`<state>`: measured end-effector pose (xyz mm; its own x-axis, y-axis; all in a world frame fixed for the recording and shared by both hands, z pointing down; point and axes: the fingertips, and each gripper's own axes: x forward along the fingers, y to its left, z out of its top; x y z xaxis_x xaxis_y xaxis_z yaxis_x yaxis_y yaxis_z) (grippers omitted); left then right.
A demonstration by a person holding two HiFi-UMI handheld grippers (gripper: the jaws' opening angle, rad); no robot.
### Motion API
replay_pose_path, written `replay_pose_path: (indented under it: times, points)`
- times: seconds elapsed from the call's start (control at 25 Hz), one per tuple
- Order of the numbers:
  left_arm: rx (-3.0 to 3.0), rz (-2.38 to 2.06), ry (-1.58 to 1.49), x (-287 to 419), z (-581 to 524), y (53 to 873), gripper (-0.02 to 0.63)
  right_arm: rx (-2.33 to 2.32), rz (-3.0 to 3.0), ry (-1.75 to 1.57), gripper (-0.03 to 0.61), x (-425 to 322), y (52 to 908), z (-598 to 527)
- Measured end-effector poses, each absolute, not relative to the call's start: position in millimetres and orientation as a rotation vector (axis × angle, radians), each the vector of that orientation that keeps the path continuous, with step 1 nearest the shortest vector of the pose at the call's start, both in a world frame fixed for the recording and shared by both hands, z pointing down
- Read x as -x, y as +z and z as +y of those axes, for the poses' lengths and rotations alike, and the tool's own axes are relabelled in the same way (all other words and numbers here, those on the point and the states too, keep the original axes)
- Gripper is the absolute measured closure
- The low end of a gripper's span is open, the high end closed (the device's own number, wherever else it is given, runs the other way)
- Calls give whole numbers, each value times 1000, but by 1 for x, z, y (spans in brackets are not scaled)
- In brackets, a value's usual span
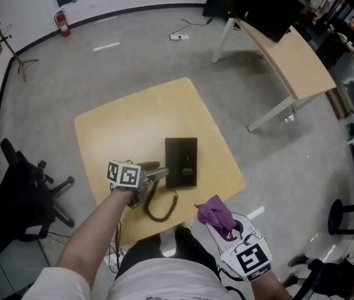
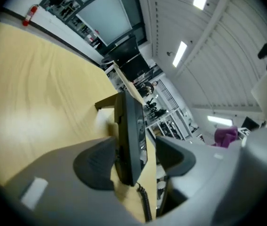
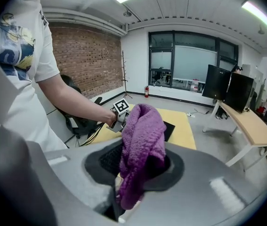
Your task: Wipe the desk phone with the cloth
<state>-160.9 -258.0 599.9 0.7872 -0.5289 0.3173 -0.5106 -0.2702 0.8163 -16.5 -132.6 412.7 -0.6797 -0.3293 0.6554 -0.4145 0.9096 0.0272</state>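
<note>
As far as I can judge, the wiping has not begun. The cloth (image 3: 142,131) is a bunched purple wad clamped between the jaws of my right hand-held gripper (image 1: 219,225), which hangs in the air just off the table's near edge, apart from the phone (image 1: 181,161). The phone lies flat on the table (image 1: 127,114), toward my side of it, and its cord (image 1: 162,212) loops loose on the wood just in front. My left hand-held gripper (image 2: 134,158) sits low at the phone's left edge with its jaws wide. The phone's side stands between them, but a gap shows at one pad, so nothing is gripped or steadied. What is left, I reckon, is the whole job: bring the cloth over, set it on the phone and rub across its top and sides. Counted: one phone, one cord, one cloth, one table carrying them, and two hand-held grippers; a second table (image 1: 301,61) stands well apart on the floor beyond
</note>
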Motion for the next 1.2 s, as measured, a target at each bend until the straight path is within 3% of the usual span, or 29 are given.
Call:
replay_pose_path:
  times: [0.4, 0.52, 0.6, 0.68, 1.2]
  points:
    - [-1891, -566, -122, 130, -304, 608, 288, -563, -2311, 244, 480, -17, 425, -166]
    - [-1861, -504, -110, 118, -311, 609, 317, -569, -2307, 263, 480, -21, 425, -173]
    - [-1858, -485, -57, 113, -311, 612, 397, -565, -2307, 269, 480, -23, 426, -176]
    - [-1879, -489, -22, 109, -309, 610, 416, -561, -2305, 276, 480, -26, 427, -181]
    - [-1961, -555, -54, 96, -297, 546, 430, -502, -2418, 216, 480, -8, 408, -222]
